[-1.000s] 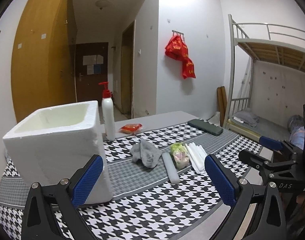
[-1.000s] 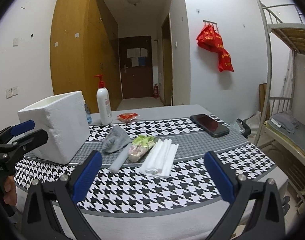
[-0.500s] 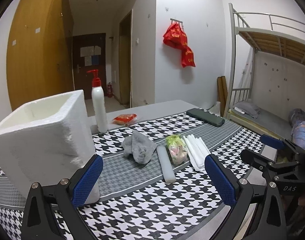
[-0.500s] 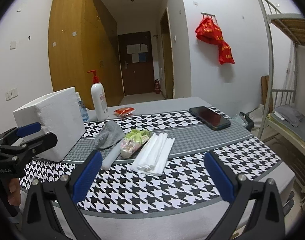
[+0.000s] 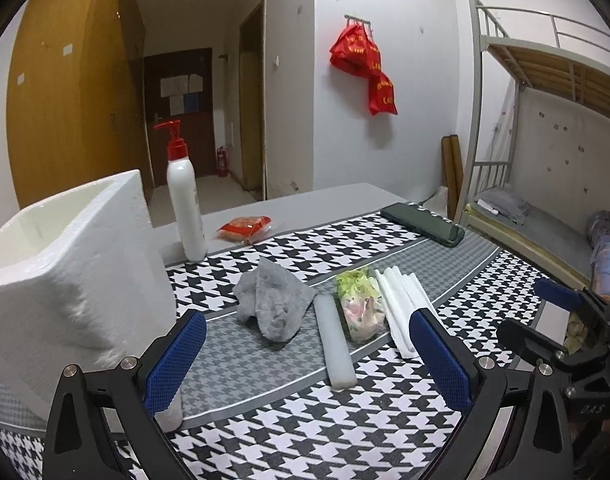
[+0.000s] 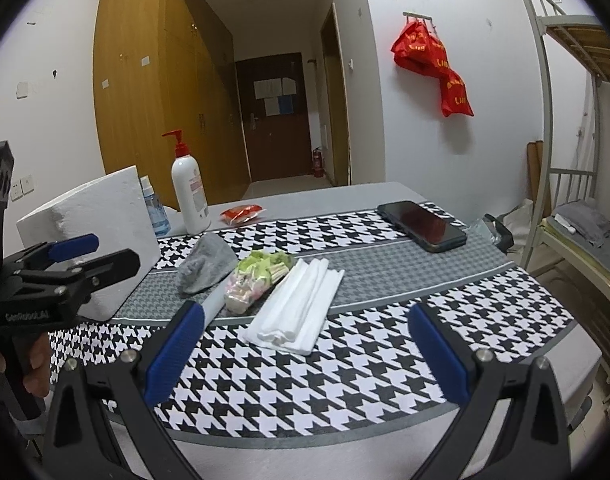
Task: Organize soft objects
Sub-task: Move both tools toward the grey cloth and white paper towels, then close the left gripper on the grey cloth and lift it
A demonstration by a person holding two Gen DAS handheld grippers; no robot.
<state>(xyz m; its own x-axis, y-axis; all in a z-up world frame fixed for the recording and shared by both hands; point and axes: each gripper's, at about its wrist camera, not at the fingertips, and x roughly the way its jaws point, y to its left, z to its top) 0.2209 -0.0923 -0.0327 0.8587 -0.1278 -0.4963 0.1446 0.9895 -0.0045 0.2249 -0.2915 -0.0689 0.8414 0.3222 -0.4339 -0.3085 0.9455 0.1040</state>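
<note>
Four soft things lie side by side mid-worktop on the houndstooth cloth (image 6: pixel 385 368): a crumpled grey cloth (image 5: pixel 271 306), a pale foam stick (image 5: pixel 335 344), a green-and-pink packet (image 5: pixel 359 304) and folded white sheets (image 6: pixel 297 308). A white foam box (image 5: pixel 65 284) stands to their left, a pump bottle (image 5: pixel 185 200) behind, a phone (image 6: pixel 421 226) further right. The left tool (image 5: pixel 305 360) and right tool (image 6: pixel 301 356) hover with fingers spread wide, holding nothing.

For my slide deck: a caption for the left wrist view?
Open left gripper faces grey cloth, foam stick and foam box.
</note>
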